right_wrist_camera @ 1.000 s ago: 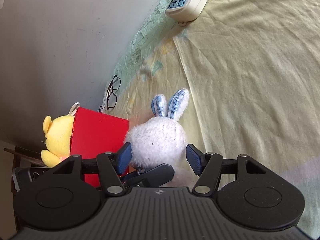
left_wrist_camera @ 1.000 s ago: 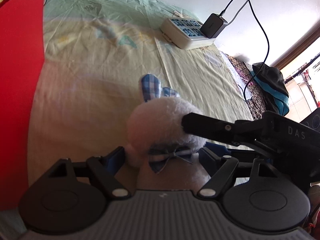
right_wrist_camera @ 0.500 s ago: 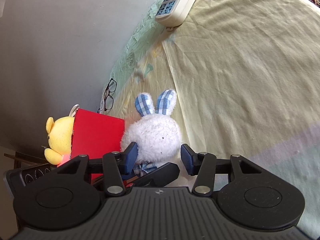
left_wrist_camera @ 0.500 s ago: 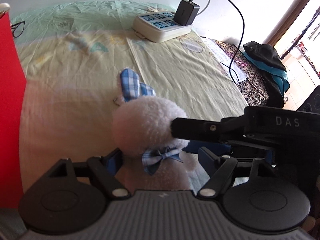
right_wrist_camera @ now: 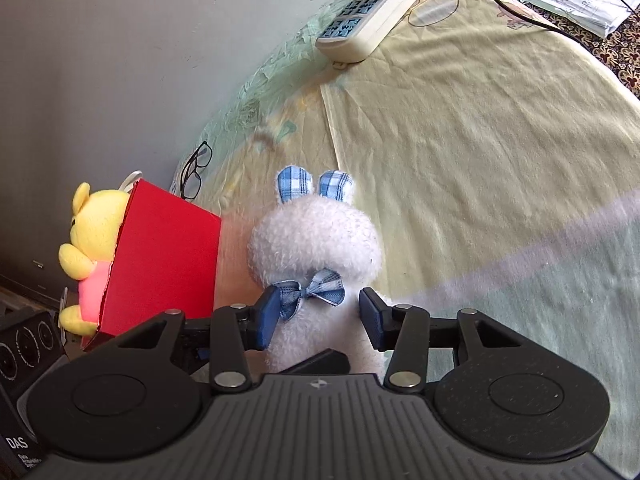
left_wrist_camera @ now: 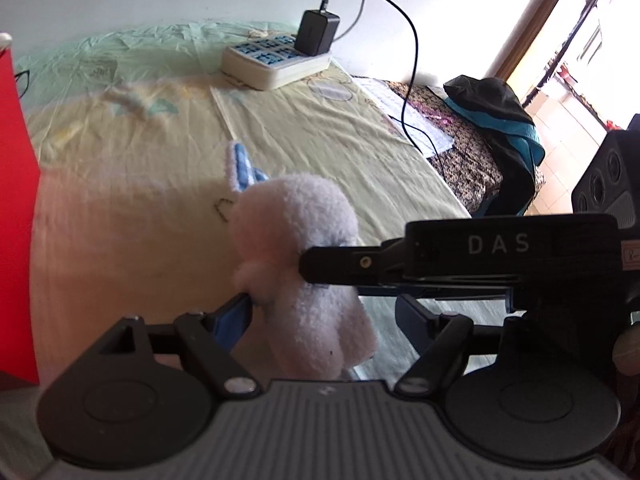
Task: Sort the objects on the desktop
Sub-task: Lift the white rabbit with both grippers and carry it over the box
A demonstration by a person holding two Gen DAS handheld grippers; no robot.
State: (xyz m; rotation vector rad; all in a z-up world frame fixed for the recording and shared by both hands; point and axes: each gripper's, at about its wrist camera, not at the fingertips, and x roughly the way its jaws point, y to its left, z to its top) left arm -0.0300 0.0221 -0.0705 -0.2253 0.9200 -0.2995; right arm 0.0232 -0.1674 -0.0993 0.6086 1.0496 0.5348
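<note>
A white plush bunny with blue checked ears and a blue bow stands upright on the yellow-green cloth, facing the right wrist camera. My right gripper has its jaws closing, and both blue pads press the bunny's body just below the bow. In the left wrist view the bunny shows its side, with one finger of the right gripper against its neck. My left gripper is around the bunny's lower body with its jaws opening: the left pad touches an arm, the right pad stands apart.
A red box stands just left of the bunny, with a yellow plush bear behind it. Black glasses lie near the wall. A power strip with a plugged adapter and cables sits farther back. Dark clothing lies at the right.
The bunny has turned, so its bow now faces the right wrist camera and its side faces the left one. The right jaws have narrowed onto its body. Both grippers shifted away from the red box.
</note>
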